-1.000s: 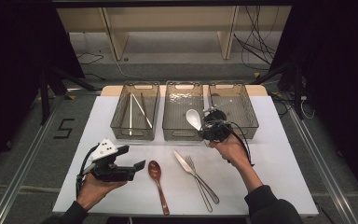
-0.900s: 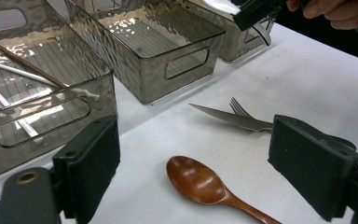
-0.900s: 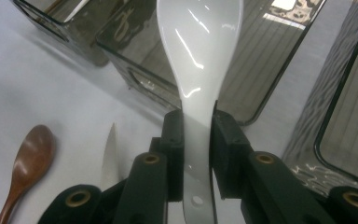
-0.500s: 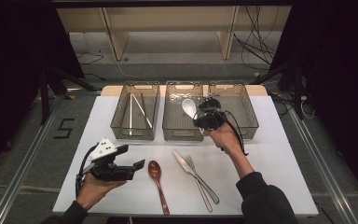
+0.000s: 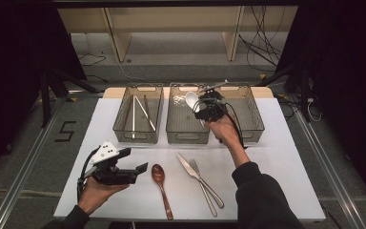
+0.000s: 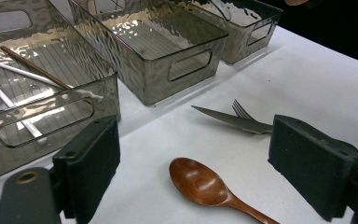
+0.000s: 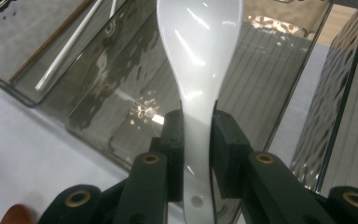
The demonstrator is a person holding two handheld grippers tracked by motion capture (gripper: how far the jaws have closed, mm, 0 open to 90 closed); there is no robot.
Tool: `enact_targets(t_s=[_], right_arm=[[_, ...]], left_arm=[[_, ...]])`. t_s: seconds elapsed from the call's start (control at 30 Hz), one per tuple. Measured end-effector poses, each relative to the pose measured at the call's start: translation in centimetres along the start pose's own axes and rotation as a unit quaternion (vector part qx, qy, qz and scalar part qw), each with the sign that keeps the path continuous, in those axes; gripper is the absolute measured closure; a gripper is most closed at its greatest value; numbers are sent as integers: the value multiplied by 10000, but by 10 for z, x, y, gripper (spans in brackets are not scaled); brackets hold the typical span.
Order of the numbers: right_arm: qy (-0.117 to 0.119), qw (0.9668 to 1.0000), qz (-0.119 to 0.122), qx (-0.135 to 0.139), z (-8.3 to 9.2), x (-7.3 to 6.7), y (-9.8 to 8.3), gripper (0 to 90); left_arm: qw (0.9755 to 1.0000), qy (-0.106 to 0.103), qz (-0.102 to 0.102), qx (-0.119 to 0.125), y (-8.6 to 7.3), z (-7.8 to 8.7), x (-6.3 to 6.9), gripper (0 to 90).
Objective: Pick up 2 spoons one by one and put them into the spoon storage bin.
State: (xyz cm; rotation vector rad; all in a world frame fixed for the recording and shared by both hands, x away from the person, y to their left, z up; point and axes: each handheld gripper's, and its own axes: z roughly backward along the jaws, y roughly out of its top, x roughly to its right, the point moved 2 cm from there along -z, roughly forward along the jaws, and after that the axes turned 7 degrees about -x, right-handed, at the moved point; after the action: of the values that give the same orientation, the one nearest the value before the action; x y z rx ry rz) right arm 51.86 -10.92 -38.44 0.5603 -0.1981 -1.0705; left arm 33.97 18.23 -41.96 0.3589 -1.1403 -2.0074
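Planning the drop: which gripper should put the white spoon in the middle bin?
Right. The right gripper is already shut on the white spoon, above the middle bin. The left gripper stands open near the wooden spoon.

Dim room, grey floor [image 5: 38, 143] with a taped "5" [image 5: 66, 131], pale wooden shelf [image 5: 171, 28] behind the white surface [image 5: 290, 157], loose cables [image 5: 262, 43], dark stands [image 5: 47, 81]

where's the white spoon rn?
In the high view, the white spoon is clamped in the right gripper, held over the middle bin.
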Motion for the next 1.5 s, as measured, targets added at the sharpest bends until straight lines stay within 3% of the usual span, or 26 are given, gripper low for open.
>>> enact_targets(t_s=[0.33,0.83,0.97,1.3,1.5], right_arm=[[-127,9998,-120,-120,-20,2,7,767],[-147,9994,-216,-223,-33,3,14,752],[-85,9994,-272,-179,-33,3,15,585],[68,9999,-70,59,-12,0,11,447],[251,9989,173,349,14,-6,-8,381]], left_arm=[[10000,-3,-5,9,0,-1,0,159],[10000,-20,-52,-24,0,-1,1,159],[10000,-29,-58,-34,-1,-1,2,159],[9999,-31,-79,-72,-1,-2,3,159],[9999,-69,-57,-116,-1,-4,5,159]])
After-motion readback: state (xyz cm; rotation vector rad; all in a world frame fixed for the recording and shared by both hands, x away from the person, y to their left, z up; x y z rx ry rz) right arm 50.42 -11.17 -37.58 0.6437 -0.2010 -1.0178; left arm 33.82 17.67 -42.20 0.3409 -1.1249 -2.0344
